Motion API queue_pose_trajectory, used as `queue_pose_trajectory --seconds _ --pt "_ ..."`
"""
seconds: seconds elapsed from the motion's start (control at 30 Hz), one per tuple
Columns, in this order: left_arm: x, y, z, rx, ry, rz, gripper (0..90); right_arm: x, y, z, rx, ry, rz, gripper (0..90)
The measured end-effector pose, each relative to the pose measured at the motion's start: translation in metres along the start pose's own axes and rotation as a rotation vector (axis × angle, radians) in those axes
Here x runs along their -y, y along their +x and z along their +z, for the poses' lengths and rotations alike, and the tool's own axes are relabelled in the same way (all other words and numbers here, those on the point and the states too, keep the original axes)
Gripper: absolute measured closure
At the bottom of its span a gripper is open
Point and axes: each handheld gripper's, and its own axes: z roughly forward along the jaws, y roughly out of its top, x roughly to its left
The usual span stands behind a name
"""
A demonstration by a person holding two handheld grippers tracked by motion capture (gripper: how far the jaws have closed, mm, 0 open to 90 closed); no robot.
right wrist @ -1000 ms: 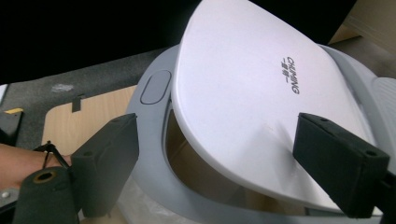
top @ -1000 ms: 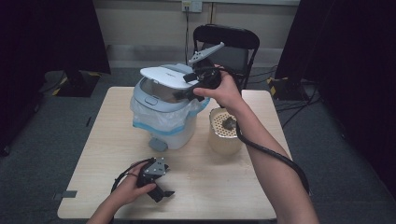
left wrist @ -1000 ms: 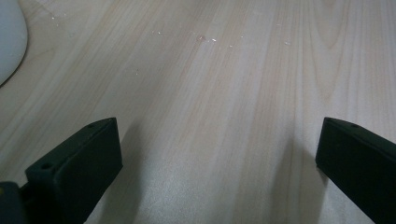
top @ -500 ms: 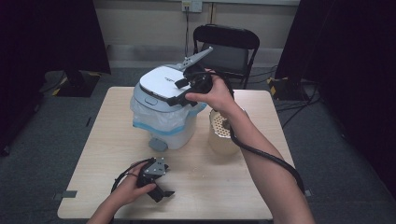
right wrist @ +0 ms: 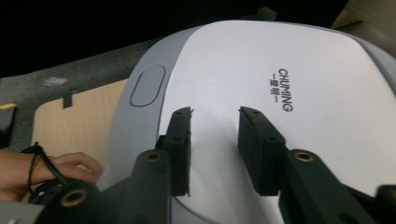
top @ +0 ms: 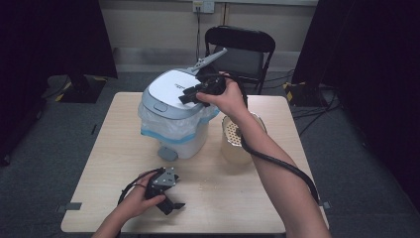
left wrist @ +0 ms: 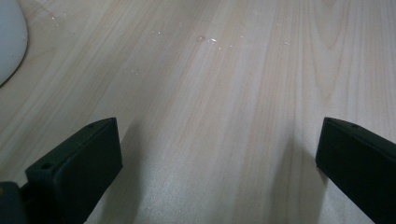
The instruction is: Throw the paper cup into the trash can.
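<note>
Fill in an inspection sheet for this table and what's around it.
Surface: wooden table, bare in front.
Job's things: white bin, lid down, liner bag spilling out below it.
Clutter: bowl with a perforated insert right of the bin; pale specks on the wood.
Grippers: right gripper on the lid, jaws just drawn close, nothing between; left gripper resting on the table, jaws wide.
Cables: right cable along the forearm; left cable looped by the hand.
Surroundings: folding chair behind, grey carpet, dark curtains.
</note>
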Motion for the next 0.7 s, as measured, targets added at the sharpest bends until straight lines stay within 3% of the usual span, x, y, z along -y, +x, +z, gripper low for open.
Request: queue_pose_trajectory --seconds 0.33,0.7 --pt "0.0 -0.0001 0.0 0.0 0.0 0.0 0.0 -0.0043 0.0003 0.0073 0.049 0.014 -0.032 75.3" --pt "0.0 0.0 -0.0002 -0.001 0.002 0.002 0.0 0.0002 -0.0015 0.0072 0.027 -0.004 -0.018 79.7"
